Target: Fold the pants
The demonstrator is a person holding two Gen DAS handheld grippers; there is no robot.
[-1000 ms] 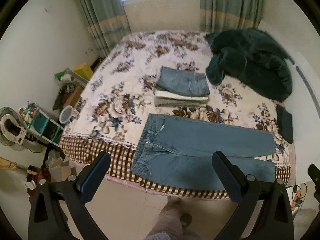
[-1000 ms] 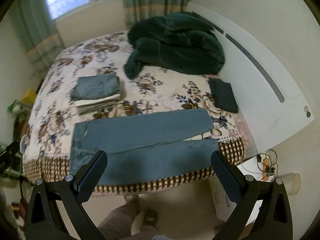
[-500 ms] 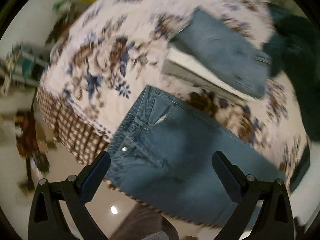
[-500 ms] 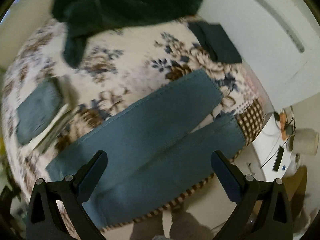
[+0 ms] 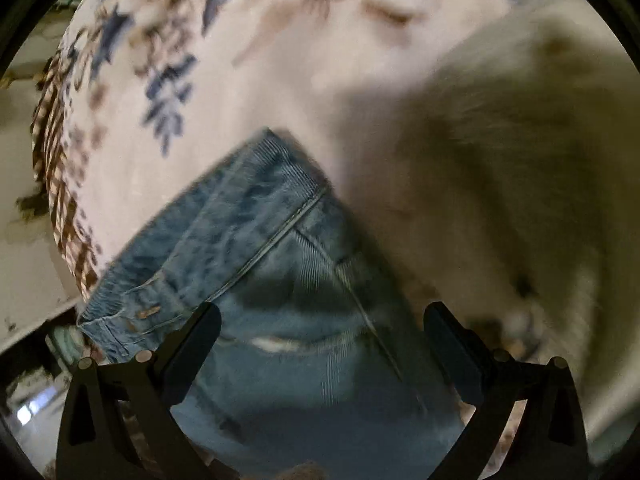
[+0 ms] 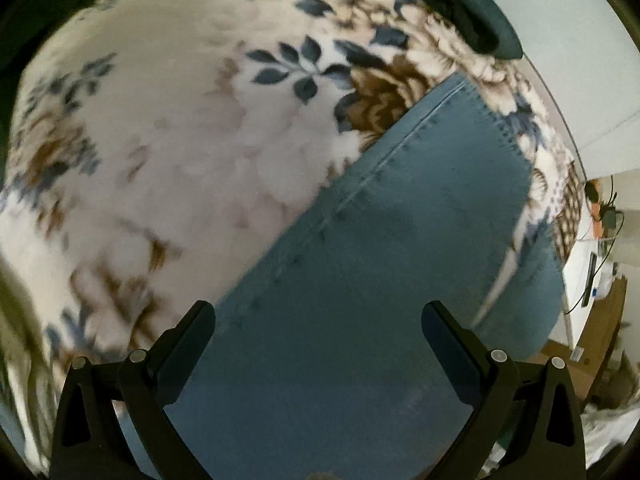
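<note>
Both tongs stand with their fingers spread wide apart, gripping nothing; the left gripper (image 5: pixel 320 350) hangs close above the waistband end of the jeans (image 5: pixel 260 248), where a button and a pocket seam show; the jeans lie flat on a flowered bedspread (image 5: pixel 248 60) with a brown checked border; a blurred pale bundle (image 5: pixel 500 160) sits just to the right; the right gripper (image 6: pixel 318 346) hangs over a jeans leg (image 6: pixel 400 232), whose hem reaches the bed's edge; a dark green blanket (image 6: pixel 476 4) lies beyond.
</note>
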